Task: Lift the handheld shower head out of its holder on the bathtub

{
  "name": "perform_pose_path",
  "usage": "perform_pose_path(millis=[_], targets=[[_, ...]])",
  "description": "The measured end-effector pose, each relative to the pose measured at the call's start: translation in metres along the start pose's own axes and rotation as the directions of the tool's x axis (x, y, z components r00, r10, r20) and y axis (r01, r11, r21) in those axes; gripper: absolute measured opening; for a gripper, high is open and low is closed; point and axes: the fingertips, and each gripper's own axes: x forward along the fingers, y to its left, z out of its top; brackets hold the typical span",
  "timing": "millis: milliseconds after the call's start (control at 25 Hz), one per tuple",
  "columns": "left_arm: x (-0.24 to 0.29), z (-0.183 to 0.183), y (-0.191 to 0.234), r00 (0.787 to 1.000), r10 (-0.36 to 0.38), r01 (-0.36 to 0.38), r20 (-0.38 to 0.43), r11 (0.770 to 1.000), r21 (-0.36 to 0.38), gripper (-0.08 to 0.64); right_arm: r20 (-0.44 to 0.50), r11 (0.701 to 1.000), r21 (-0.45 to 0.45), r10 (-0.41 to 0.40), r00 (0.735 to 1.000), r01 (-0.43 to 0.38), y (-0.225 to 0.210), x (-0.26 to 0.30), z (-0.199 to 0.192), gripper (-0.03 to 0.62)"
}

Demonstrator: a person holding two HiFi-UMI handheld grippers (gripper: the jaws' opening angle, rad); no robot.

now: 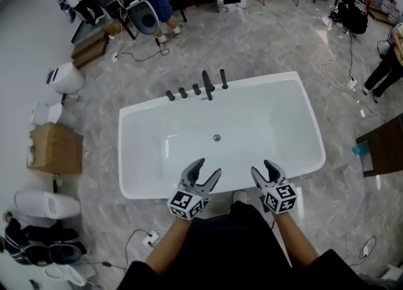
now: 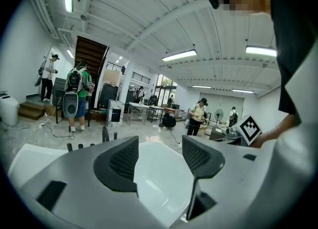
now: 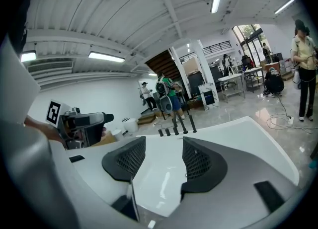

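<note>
The white bathtub (image 1: 302, 103) fills the middle of the head view. A row of black fittings stands on its far rim: three small knobs, a tall spout (image 1: 207, 85) and, at the right end, the slim handheld shower head (image 1: 223, 79) upright in its holder. The shower head also shows in the left gripper view (image 2: 115, 135) and the right gripper view (image 3: 193, 122). My left gripper (image 1: 206, 169) and right gripper (image 1: 263, 169) hover side by side over the near rim, far from the fittings. Both are open with nothing between their fingers (image 2: 124, 161) (image 3: 198, 163).
A cardboard box (image 1: 55, 148) and white toilets (image 1: 63, 78) stand on the floor left of the tub. A dark cabinet (image 1: 381, 147) is at the right. Cables trail over the marble floor, and people stand at the back and at the right edge.
</note>
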Motion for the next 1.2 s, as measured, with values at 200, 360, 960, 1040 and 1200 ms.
perform_pose_path(millis=[200,360,960,1040,1200], targets=[[0.026,0.0,0.008,1.0,0.014,-0.014,0.003,1.0,-0.027,0.253,-0.003,1.0,0.003,0.011,1.0,-0.011,-0.022,0.025,0.018,0.21],[0.048,0.004,0.012,0.999,0.029,-0.028,0.021,0.999,-0.033,0.253,-0.011,1.0,-0.004,0.007,1.0,-0.007,-0.045,0.044,0.033,0.21],[0.099,0.038,0.07,0.996,0.048,-0.042,0.081,0.997,-0.072,0.253,-0.022,1.0,0.001,-0.002,1.0,0.002,-0.077,0.152,0.097,0.21],[0.106,0.041,0.078,0.995,0.053,-0.047,0.09,0.996,-0.075,0.253,-0.033,1.0,-0.011,0.002,0.999,-0.002,-0.078,0.167,0.1,0.21],[0.123,0.043,0.098,0.993,0.069,-0.064,0.098,0.996,-0.062,0.253,-0.053,0.999,-0.041,0.008,0.999,-0.01,-0.085,0.203,0.101,0.21]])
